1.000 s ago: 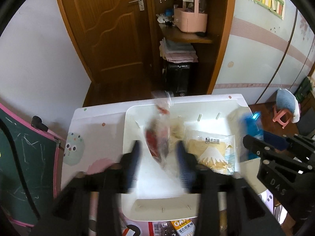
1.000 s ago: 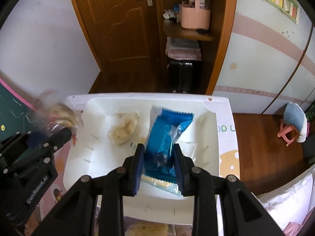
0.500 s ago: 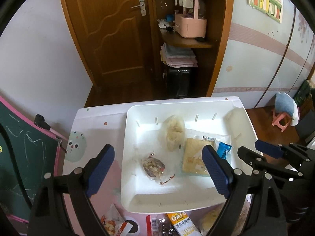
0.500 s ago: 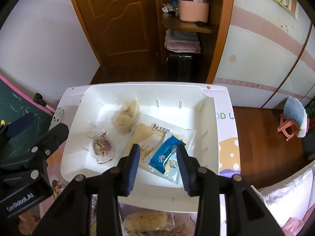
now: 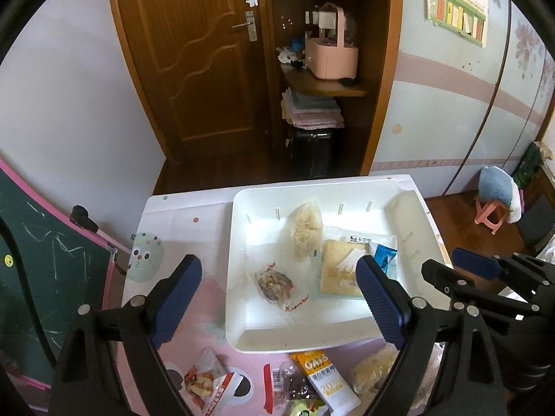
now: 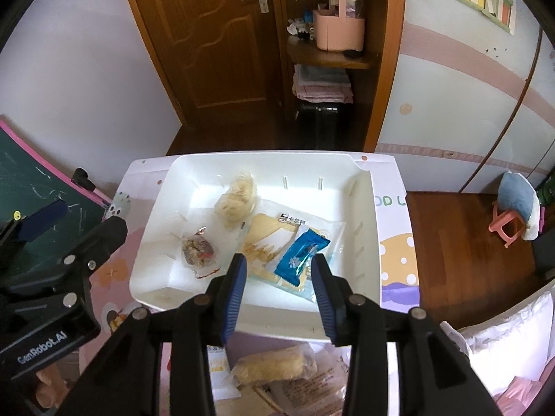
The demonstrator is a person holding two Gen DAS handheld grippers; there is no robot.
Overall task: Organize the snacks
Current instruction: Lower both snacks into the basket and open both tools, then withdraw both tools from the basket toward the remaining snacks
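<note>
A white tray on the table holds a pale clear-wrapped snack, a brown nut snack, a flat yellow packet and a blue packet lying on it. My left gripper is wide open and empty, above the tray's near edge. My right gripper is open and empty, just above and behind the blue packet. Loose snacks lie in front of the tray: a red-white packet, an oats packet, a bread roll.
The table has a pink and white patterned cover. A green chalkboard stands at the left. A wooden door and a shelf with a pink basket are behind. A small pink stool stands on the floor at the right.
Both grippers let go of their snacks: the nut snack and the blue packet now lie in the tray. Both grippers have opened and pulled back and up.
</note>
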